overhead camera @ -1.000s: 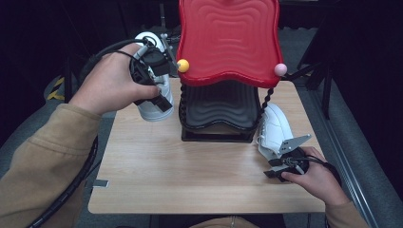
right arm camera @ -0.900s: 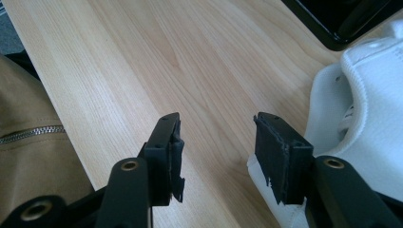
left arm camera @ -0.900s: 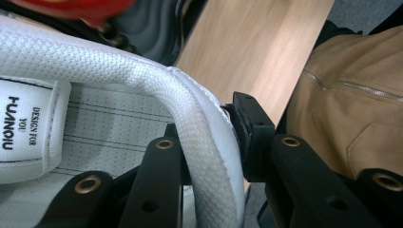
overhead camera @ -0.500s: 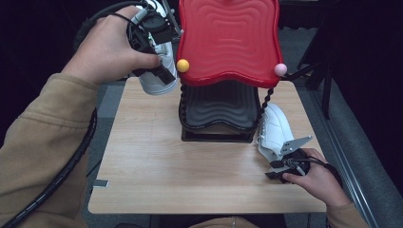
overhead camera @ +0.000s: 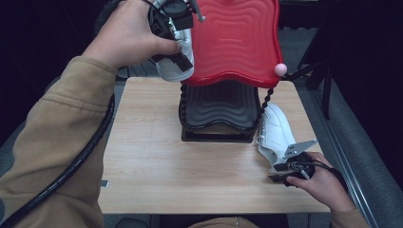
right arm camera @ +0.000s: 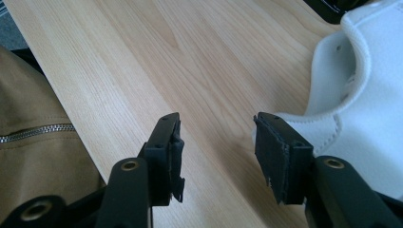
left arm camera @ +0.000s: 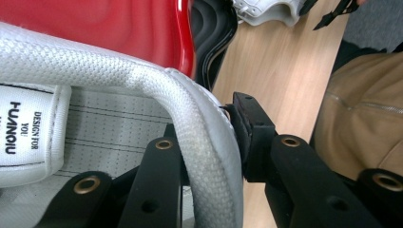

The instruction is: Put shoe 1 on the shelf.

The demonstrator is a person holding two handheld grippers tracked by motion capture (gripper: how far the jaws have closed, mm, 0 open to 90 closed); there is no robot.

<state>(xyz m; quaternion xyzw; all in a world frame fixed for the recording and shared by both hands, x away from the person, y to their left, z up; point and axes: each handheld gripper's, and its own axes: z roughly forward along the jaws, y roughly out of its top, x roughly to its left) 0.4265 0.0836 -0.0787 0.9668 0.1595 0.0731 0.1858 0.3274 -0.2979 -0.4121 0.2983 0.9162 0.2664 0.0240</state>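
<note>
White sneaker up in the air at the far left, its twin waiting on the table!
The left gripper has its jaws clamped on the padded heel collar of a white leather sneaker, beside the red wavy-topped rack. That soft rim looks light and grippy, a good hold. Near right, the right gripper sits jaws apart, just beside the second white sneaker on the pale wooden table.

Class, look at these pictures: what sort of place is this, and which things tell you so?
Probably a recording or test bench: a bare wooden table against dark surroundings, a two-tier shoe rack, white shoes, and cabled hand-held grippers.
</note>
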